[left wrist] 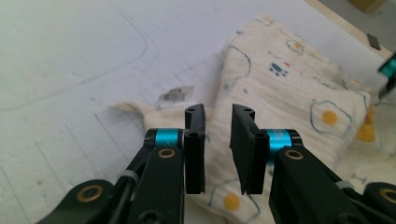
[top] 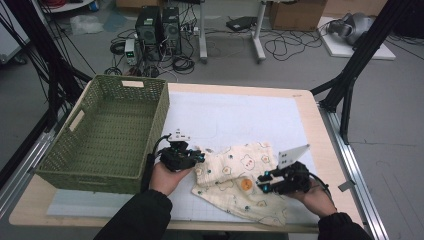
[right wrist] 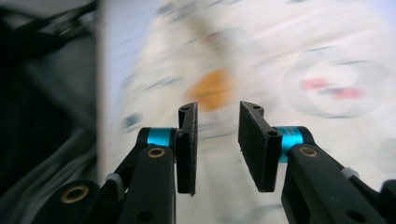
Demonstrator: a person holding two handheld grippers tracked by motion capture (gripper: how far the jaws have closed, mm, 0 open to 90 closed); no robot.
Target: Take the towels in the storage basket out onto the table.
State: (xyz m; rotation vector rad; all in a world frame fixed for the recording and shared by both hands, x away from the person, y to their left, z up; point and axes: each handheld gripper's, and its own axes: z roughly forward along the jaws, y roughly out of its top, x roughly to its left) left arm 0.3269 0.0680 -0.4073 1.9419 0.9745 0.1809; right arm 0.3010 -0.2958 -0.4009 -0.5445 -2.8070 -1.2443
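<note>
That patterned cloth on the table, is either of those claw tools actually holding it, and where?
Neither. The left gripper and right gripper both have a gap between their jaws with nothing pinched; the cloth lies loose on the table.

Left black two-jaw gripper (top: 198,156) was held low in the left hand (top: 167,176), jaws parted by a narrow gap, nothing between the pads. Right black two-jaw gripper (top: 261,183), in the right hand (top: 314,194), pointed leftward, jaws likewise slightly apart and empty.

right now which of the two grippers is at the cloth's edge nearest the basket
The left gripper, by the cloth edge beside the green basket; the right gripper is over its far side.
</note>
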